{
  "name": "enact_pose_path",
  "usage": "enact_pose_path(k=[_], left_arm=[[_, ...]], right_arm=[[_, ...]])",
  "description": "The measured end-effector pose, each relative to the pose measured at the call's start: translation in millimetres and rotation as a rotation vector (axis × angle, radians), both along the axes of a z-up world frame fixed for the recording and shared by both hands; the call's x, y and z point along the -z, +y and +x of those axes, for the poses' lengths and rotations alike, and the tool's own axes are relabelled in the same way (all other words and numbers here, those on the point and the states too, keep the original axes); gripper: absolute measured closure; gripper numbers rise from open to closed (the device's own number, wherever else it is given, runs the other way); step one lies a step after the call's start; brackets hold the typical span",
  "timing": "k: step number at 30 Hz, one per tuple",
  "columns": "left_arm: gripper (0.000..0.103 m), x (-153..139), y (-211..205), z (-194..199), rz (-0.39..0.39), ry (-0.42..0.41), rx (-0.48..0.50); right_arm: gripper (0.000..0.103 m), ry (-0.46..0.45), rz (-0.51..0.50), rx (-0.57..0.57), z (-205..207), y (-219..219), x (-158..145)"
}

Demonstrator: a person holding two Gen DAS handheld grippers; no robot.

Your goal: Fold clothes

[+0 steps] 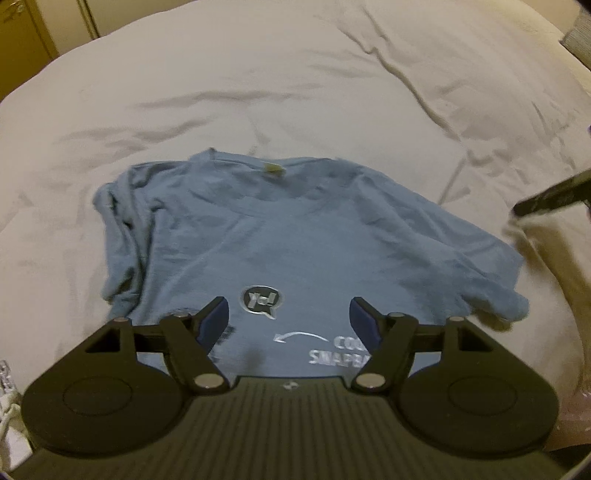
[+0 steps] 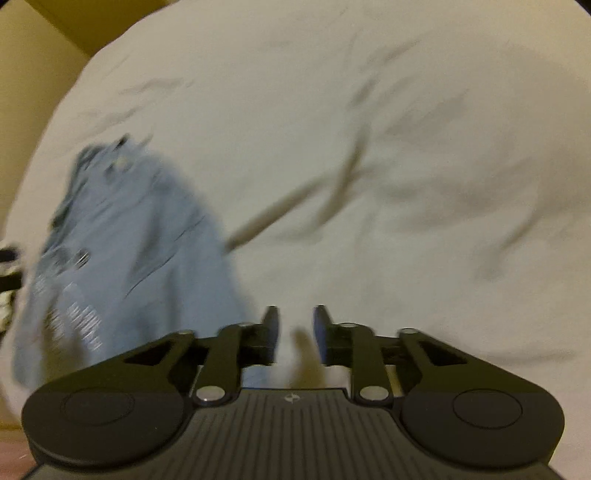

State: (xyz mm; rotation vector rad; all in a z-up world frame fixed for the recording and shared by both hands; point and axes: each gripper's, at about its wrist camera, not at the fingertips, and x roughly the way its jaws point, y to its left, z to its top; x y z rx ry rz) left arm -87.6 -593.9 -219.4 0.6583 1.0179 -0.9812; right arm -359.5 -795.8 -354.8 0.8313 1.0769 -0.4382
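A blue T-shirt [image 1: 288, 236] lies flat on the white bed sheet [image 1: 258, 81], collar away from me, white print facing up. Its left sleeve is bunched, its right sleeve spread out. My left gripper [image 1: 290, 306] hovers over the shirt's printed chest, wide open and empty. In the blurred right wrist view the same shirt [image 2: 125, 236] lies to the left. My right gripper [image 2: 295, 314] is over bare sheet just right of the shirt's edge, its fingers a narrow gap apart with nothing between them. A dark finger of the right gripper [image 1: 550, 197] shows at the left view's right edge.
The wrinkled white sheet [image 2: 406, 147] covers the whole bed, with wide room beyond and right of the shirt. Wooden cabinet doors [image 1: 33, 33] stand past the bed's far left corner. A grey object [image 1: 580, 33] sits at the far right.
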Motion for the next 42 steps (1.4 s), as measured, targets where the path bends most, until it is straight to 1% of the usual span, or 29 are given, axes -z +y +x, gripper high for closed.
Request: enact_pose_path(k=[2, 5, 6, 7, 8, 11, 14, 17, 22, 23, 25, 26, 27, 28, 29, 30, 31, 32, 34, 35, 36, 39, 40, 42], left_arm=[[0.034, 1.6, -0.2, -5.0, 0.003, 0.007, 0.009], [0.034, 3.9, 0.3, -11.0, 0.009, 0.017, 0.018], [0.034, 4.6, 0.5, -13.0, 0.011, 0.02, 0.021], [0.034, 5.1, 1.0, -13.9, 0.013, 0.022, 0.021], [0.034, 5.3, 1.7, -13.8, 0.014, 0.023, 0.02], [0.034, 4.8, 3.5, -12.0, 0.012, 0.022, 0.014], [0.034, 2.8, 3.9, -9.2, 0.006, 0.016, 0.012], [0.034, 0.9, 5.0, -6.0, -0.002, 0.012, 0.01], [0.034, 4.2, 7.0, -3.2, 0.005, 0.013, 0.011], [0.034, 4.7, 7.3, -3.0, 0.007, 0.013, 0.011], [0.034, 4.1, 8.0, -2.8, 0.009, 0.009, 0.015], [0.034, 3.6, 8.7, -2.1, 0.01, 0.003, 0.017], [0.033, 3.1, 9.7, -0.5, 0.011, -0.004, 0.018], [0.033, 2.6, 11.2, 2.7, 0.013, -0.013, 0.017], [0.032, 2.0, 13.1, 7.1, 0.014, -0.024, 0.016], [0.032, 1.5, 15.0, 11.4, 0.015, -0.034, 0.015], [0.032, 1.3, 17.0, 17.7, 0.017, -0.045, 0.014], [0.032, 1.5, 19.1, 25.7, 0.018, -0.058, 0.014], [0.031, 3.0, 20.9, 42.3, 0.022, -0.081, 0.02], [0.031, 4.8, 20.2, 52.5, 0.023, -0.094, 0.031], [0.031, 7.2, 18.7, 63.5, 0.024, -0.108, 0.047], [0.031, 18.1, 7.5, 97.4, 0.023, -0.16, 0.141], [0.031, 22.7, 2.4, 108.7, 0.025, -0.178, 0.177], [0.031, 33.0, -11.4, 136.2, 0.022, -0.205, 0.253]], right_arm=[[0.071, 0.0, 0.046, -0.005, 2.6, 16.9, 14.3], [0.071, 0.005, 0.084, 0.025, 5.4, 23.4, 27.9], [0.081, 0.005, 0.095, 0.039, 6.3, 22.9, 30.3], [0.101, 0.006, 0.096, 0.042, 7.5, 21.7, 29.6], [0.101, 0.008, 0.096, 0.042, 8.7, 20.3, 28.3], [0.102, 0.029, 0.023, -0.025, 8.9, 21.5, 13.6], [0.102, 0.086, -0.115, -0.056, 4.5, 18.9, -3.5], [0.103, 0.13, -0.254, -0.055, -6.5, 10.4, -24.1], [0.103, 0.187, -0.319, -0.088, -2.4, 12.7, -22.7], [0.103, 0.193, -0.31, -0.093, -1.0, 13.4, -17.9], [0.103, 0.234, -0.299, -0.101, -0.4, 14.6, -8.6], [0.102, 0.263, -0.306, -0.093, -0.5, 14.1, -5.3], [0.096, 0.293, -0.316, -0.083, -0.6, 13.5, -2.3], [0.092, 0.297, -0.32, -0.065, -2.1, 11.1, -2.8], [0.092, 0.296, -0.323, -0.046, -3.9, 8.4, -4.0], [0.09, 0.279, -0.317, -0.032, -4.2, 5.6, -6.7], [0.085, 0.258, -0.31, -0.019, -4.2, 2.8, -9.6], [0.082, 0.235, -0.302, -0.016, -1.3, 0.7, -13.1], [0.069, 0.186, -0.291, -0.031, 8.7, 1.4, -20.0], [0.064, 0.164, -0.287, -0.043, 16.8, 3.3, -22.6], [0.057, 0.142, -0.283, -0.056, 25.4, 5.5, -25.1], [0.057, 0.087, -0.276, -0.098, 52.2, 10.8, -30.1], [0.057, 0.07, -0.282, -0.162, 61.7, 12.1, -30.2], [0.057, 0.049, -0.287, -0.194, 80.7, 11.7, -29.0]])
